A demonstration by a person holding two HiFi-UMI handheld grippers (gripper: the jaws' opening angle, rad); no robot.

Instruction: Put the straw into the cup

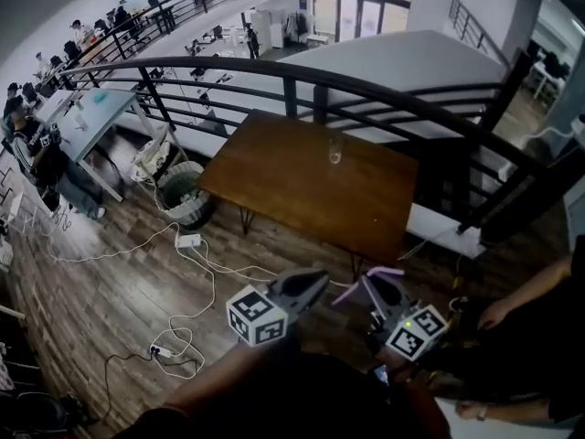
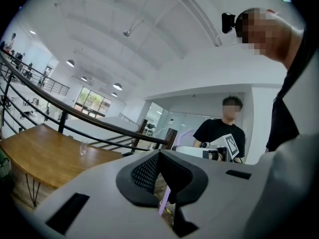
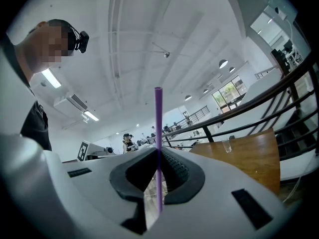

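Observation:
A small clear cup [image 1: 335, 151] stands upright near the far edge of the brown wooden table [image 1: 283, 186], well beyond both grippers. It also shows as the cup [image 2: 83, 148] and the cup [image 3: 228, 146] in the gripper views. My right gripper [image 1: 379, 289] [image 3: 158, 151] is shut on a thin purple straw [image 3: 158, 118], which sticks straight up past the tips. The straw [image 1: 350, 289] slants toward my left gripper [image 1: 318, 282] [image 2: 159, 154]. That gripper's pads are pressed together; a purple sliver shows low in the gap behind them, and contact with it cannot be told.
A dark curved railing [image 1: 302, 76] runs behind the table, with a drop to a lower floor beyond. White cables and a power strip [image 1: 187, 241] lie on the wood floor. A basket [image 1: 183, 195] stands left of the table. A person's arm [image 1: 530, 291] is at the right.

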